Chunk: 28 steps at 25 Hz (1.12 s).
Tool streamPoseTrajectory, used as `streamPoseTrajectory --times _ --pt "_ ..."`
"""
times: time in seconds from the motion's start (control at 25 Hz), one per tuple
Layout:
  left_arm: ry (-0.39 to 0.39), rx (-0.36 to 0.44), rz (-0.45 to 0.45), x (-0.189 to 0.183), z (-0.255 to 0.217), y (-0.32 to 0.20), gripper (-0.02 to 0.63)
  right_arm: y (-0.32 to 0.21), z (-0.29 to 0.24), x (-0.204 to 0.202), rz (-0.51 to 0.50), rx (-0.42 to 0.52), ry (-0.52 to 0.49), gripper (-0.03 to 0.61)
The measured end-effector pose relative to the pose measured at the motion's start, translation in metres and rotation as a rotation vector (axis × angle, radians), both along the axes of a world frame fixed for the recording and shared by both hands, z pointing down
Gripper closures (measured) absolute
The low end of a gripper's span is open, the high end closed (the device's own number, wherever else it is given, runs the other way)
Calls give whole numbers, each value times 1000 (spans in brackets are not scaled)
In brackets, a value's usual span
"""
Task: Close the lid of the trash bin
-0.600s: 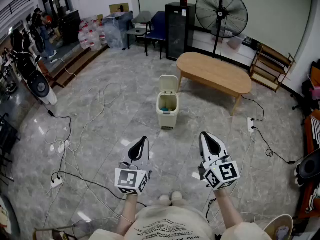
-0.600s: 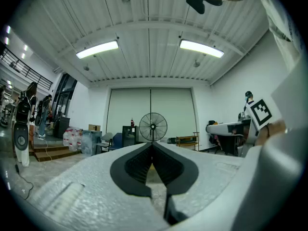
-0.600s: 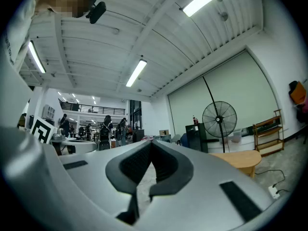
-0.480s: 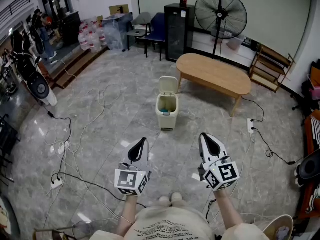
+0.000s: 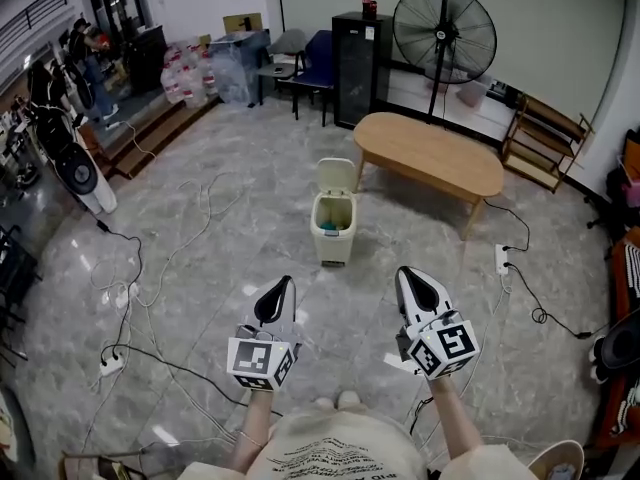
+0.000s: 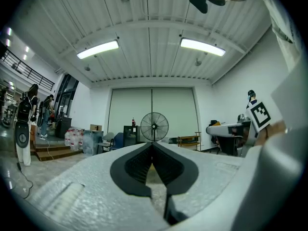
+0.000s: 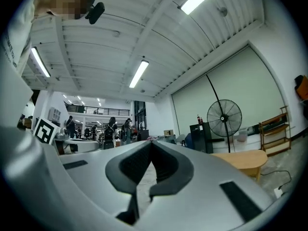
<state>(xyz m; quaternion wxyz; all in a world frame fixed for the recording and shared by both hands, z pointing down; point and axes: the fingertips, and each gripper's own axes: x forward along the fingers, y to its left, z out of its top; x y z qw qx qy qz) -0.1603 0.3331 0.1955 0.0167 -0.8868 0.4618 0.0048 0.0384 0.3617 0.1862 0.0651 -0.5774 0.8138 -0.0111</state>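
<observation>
Trash bin (image 5: pixel 334 230) on floor (image 5: pixel 250 243), well ahead of left tongs (image 5: pixel 283 281) and right tongs (image 5: pixel 408 273), both closed, empty; lid (image 5: pixel 337 174) upright, probably light stiff plastic, best pushed down at its free top edge.

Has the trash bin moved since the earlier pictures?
No. The trash bin keeps its place beside the left end of the wooden table; only the view shifted slightly.

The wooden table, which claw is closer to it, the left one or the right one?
Right. The right gripper sits almost straight in front of the wooden table; the left gripper is off to its left, farther away.
</observation>
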Motion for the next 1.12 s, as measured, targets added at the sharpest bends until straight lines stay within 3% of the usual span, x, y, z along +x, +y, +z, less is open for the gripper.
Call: streamPoseTrajectory --times 0.24,0.32,0.44,0.6,1.12 --pt "-7 11 -14 10 4 -1 591 -8 14 15 11 -32 8 561" --pt "-8 11 -19 13 5 0 591 -9 15 19 8 -33 -9 460" --pt "-8 7 -28 16 6 0 591 -10 15 22 3 -31 -8 440" --pt "-13 0 -34 20 8 -6 591 -18 18 28 -8 -40 -40 342" --pt "-13 -37 -41 28 20 -59 591 -75 31 34 -14 -68 -33 281"
